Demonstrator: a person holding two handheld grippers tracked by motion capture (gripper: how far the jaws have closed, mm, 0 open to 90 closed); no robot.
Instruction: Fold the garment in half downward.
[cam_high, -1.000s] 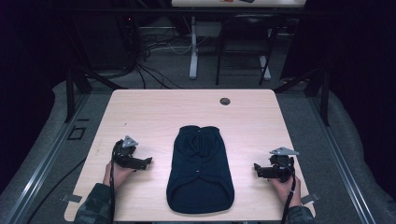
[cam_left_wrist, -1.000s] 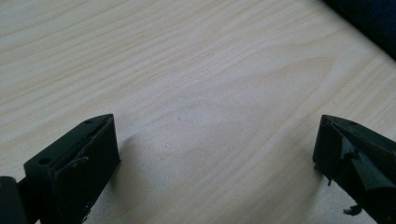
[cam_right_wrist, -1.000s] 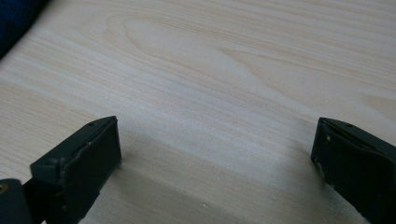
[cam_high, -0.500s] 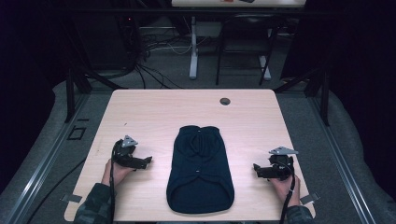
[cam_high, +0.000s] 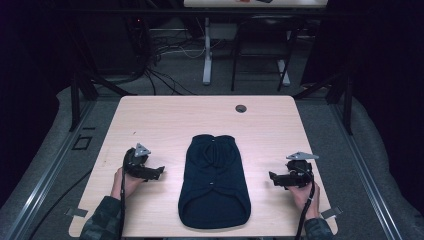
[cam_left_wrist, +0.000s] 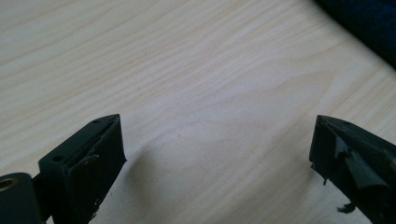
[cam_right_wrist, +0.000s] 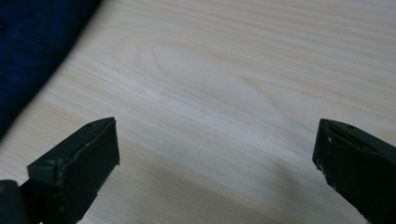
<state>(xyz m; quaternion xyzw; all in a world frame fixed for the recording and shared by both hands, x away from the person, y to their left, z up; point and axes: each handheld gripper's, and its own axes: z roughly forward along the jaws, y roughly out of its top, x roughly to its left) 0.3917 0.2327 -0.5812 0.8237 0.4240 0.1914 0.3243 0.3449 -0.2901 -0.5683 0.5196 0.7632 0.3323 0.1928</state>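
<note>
a dark navy knitted garment (cam_high: 214, 182), folded into a long rounded shape, lies flat in the middle of the near half of a light wood-grain table (cam_high: 165, 120), its narrow collar end pointing away from the person and its broad hem close to the near edge. bare wood runs down both long sides of it. the left gripper (cam_high: 159, 173), black with a grey three-cornered plate, sits on that strip to the garment's left, jaws spread wide and empty, aimed at the cloth but apart from it; in the left gripper view the navy edge (cam_left_wrist: 369, 23) crosses the top right corner, with open table between it and the jaw tips. the right gripper (cam_high: 273, 178) mirrors this on the other side, jaws likewise wide apart and holding nothing, near the garment's right edge without touching; in the right gripper view the cloth (cam_right_wrist: 32, 51) takes the upper left corner. the far half of the table is free apart from a small round grommet hole (cam_high: 241, 108) near the far edge. around the table lie grey carpet (cam_high: 345, 150), metal floor rails (cam_high: 45, 170) and cables (cam_high: 165, 80) in a dim room.
</note>
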